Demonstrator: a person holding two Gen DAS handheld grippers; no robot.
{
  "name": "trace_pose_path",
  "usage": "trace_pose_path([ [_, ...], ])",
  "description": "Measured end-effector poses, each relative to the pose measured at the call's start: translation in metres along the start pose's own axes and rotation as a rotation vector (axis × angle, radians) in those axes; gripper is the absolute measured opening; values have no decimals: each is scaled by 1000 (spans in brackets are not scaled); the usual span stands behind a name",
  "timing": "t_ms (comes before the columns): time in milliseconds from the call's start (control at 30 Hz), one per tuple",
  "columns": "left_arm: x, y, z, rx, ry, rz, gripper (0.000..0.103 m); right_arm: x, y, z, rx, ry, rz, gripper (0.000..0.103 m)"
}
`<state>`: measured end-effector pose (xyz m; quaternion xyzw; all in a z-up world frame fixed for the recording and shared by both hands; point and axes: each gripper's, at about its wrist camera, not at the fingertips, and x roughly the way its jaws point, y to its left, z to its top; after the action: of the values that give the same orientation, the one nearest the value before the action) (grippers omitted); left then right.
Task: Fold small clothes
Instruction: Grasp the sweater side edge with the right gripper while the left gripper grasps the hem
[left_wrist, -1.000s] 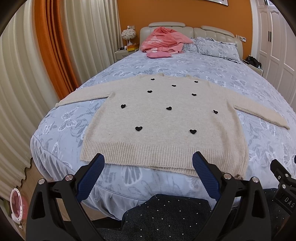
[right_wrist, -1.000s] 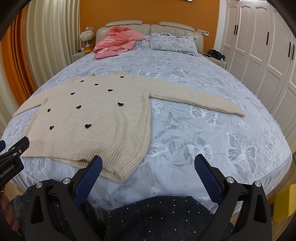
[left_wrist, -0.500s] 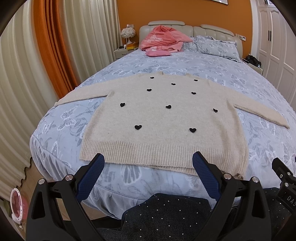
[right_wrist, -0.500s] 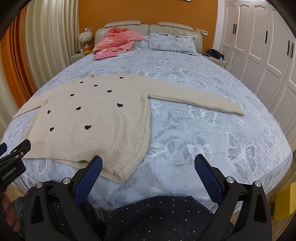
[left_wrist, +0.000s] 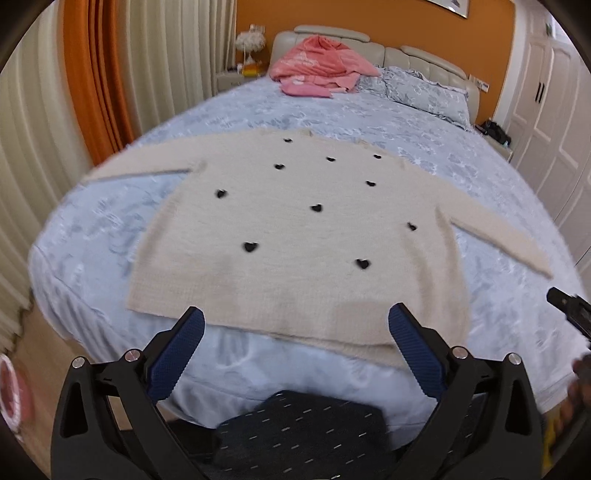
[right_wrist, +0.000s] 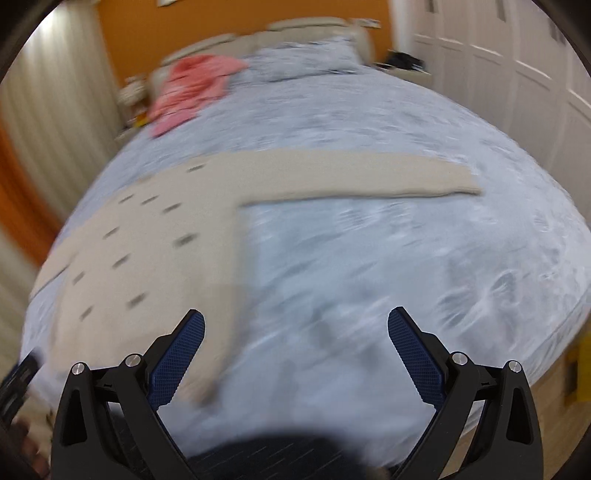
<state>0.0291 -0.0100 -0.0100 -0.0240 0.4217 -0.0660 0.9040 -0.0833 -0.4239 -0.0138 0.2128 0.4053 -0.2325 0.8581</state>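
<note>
A cream sweater with small black hearts lies flat on the bed, front up, both sleeves spread out, hem toward me. My left gripper is open and empty, just above the hem's near edge. My right gripper is open and empty, above the bedspread beside the sweater's right side seam. In the blurred right wrist view the sweater lies left, and its right sleeve stretches out to the right.
The bed has a pale blue butterfly bedspread. Pink clothes and pillows lie at the headboard. Curtains hang on the left, white wardrobes stand on the right. My dark dotted clothing is below the grippers.
Both grippers have moved forward over the bed's foot. The right one has swung quickly toward the right sleeve, blurring its view. Both stay open.
</note>
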Motion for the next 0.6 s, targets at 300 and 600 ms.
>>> trace_pose_path([
  [300,58,-55,27,63,61,-12,98,143,-199,111,563,103,16,88],
  [600,113,-64,29,106,136,-27,98,196,-182,154,475,82,18,11],
])
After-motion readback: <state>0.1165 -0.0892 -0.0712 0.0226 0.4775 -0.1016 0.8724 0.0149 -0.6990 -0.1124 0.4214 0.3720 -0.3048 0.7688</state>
